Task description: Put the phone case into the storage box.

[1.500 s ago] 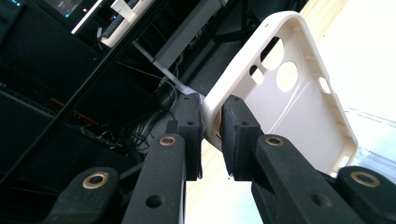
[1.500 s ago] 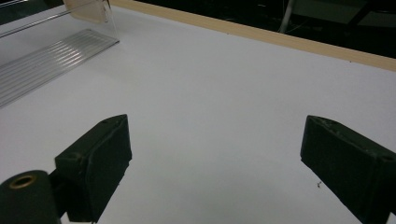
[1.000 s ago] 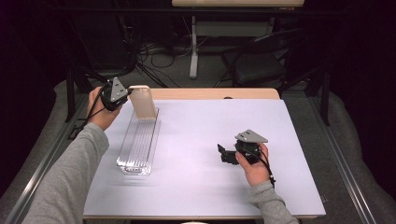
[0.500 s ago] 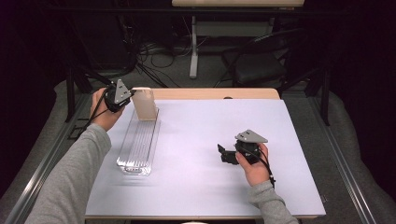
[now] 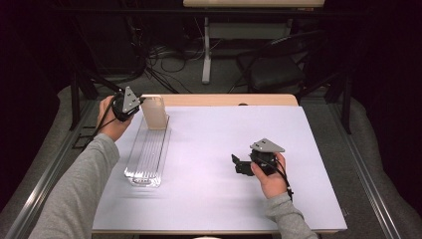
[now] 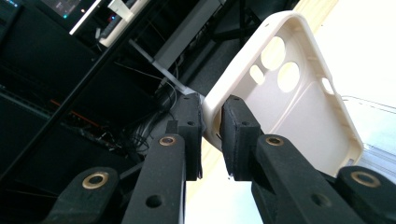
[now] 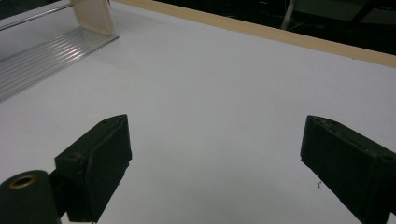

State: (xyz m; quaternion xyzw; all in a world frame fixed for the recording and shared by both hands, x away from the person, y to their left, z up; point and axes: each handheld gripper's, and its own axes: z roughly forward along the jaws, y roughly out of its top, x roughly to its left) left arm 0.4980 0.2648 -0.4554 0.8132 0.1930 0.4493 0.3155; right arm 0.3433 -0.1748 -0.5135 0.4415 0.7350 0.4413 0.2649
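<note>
A cream phone case (image 5: 154, 113) stands upright over the far end of a clear ridged tray (image 5: 147, 159). My left gripper (image 5: 141, 102) is shut on the case's edge. In the left gripper view the two pads pinch the rim of the case (image 6: 299, 107) at my left gripper (image 6: 211, 135), and the camera cut-outs face the camera. My right gripper (image 5: 238, 164) rests low over the white table at the right, open, pointing left. Nothing lies between the jaws of my right gripper (image 7: 215, 158). Far off to its left are the tray (image 7: 42, 56) and the case (image 7: 95, 16).
The white table top (image 5: 224, 134) has a wooden strip (image 5: 234, 99) along its far edge. Beyond it are dark floor, cables and a chair base. A metal rail (image 5: 54, 164) runs along the table's left side.
The left gripper with the case has shifted slightly to the right over the tray's far end. The right gripper has kept still.
</note>
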